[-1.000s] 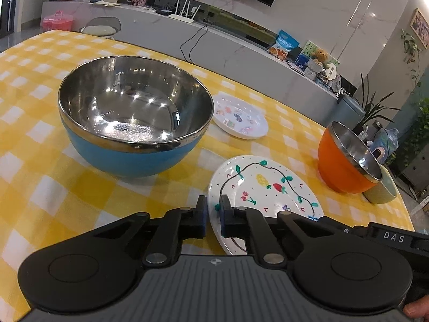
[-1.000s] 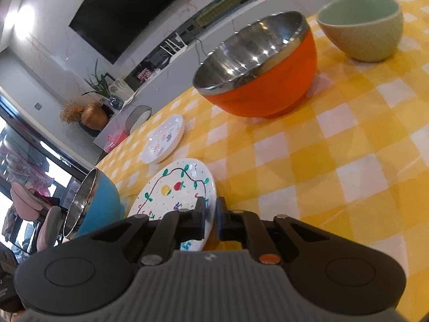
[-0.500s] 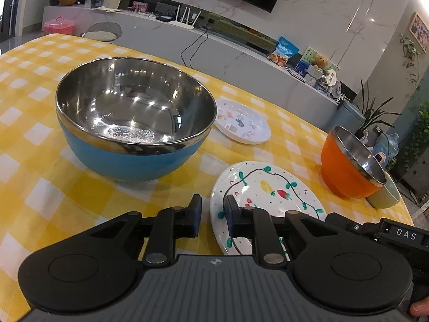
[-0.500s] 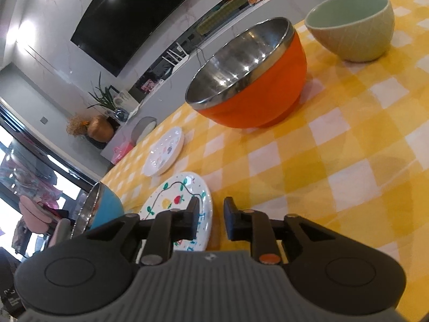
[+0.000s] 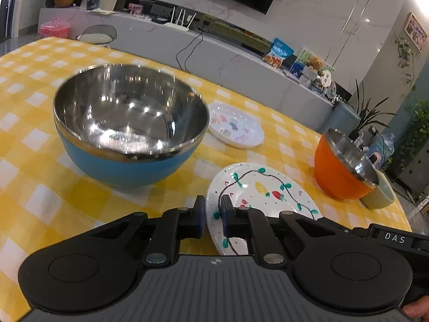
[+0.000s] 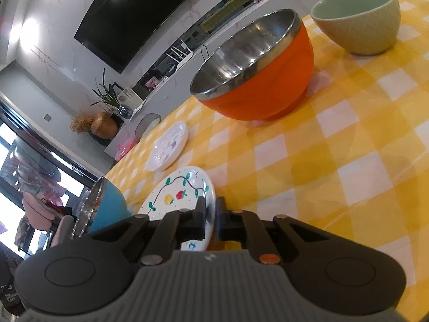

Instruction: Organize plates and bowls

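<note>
A: What changed? Both sets of jaws stood wider half a second ago and have just been closing again; nothing on the counter has shifted.

B: State of your left hand-held gripper?

A: Clenched on the near left rim of the painted plate; the rim sits between its fingers.

B: And your right hand-held gripper?

A: Clamped on the same plate's right rim.

B: Where is everything else?

A: Blue bowl to the plate's left; small plate beyond, just beside that bowl; orange bowl to the right, green bowl close behind it. All bowls upright.
</note>
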Demonstrator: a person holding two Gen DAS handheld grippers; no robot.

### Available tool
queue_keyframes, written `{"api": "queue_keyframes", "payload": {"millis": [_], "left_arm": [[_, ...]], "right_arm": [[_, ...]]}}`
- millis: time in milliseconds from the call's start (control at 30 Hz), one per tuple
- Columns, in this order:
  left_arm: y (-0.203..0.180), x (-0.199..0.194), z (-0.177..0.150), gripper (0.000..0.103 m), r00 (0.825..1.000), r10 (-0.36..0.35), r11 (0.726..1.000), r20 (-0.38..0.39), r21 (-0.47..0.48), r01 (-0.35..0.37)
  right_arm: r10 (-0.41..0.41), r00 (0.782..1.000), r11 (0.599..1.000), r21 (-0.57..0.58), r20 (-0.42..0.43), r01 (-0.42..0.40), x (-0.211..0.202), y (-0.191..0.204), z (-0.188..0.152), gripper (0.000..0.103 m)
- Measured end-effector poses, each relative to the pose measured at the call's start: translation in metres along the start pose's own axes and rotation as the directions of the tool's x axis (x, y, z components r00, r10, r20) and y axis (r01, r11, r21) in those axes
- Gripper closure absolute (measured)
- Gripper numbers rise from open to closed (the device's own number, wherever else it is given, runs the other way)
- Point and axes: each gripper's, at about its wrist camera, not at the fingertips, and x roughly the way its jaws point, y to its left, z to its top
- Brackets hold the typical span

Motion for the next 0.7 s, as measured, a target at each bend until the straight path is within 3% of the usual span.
{"api": "queue_keyframes", "payload": {"millis": [300,700], "left_arm": [[-0.003,-0.022,-0.001,0.091,1.000,-0.003,1.000,-0.007,-0.017,0.003],[-0.018,-0.061,-0.007,0.091,0.998,0.021,1.000,-0.059,0.018,-0.020]], "right_arm": [[0.024,0.999,0.995,0.097,-0.043,-0.019,-0.018,-0.001,0.001,0.098],[0.036,0.998,0.994,0.101,-0.050,-0.031,-0.058,0.010,-0.014,0.099]]}}
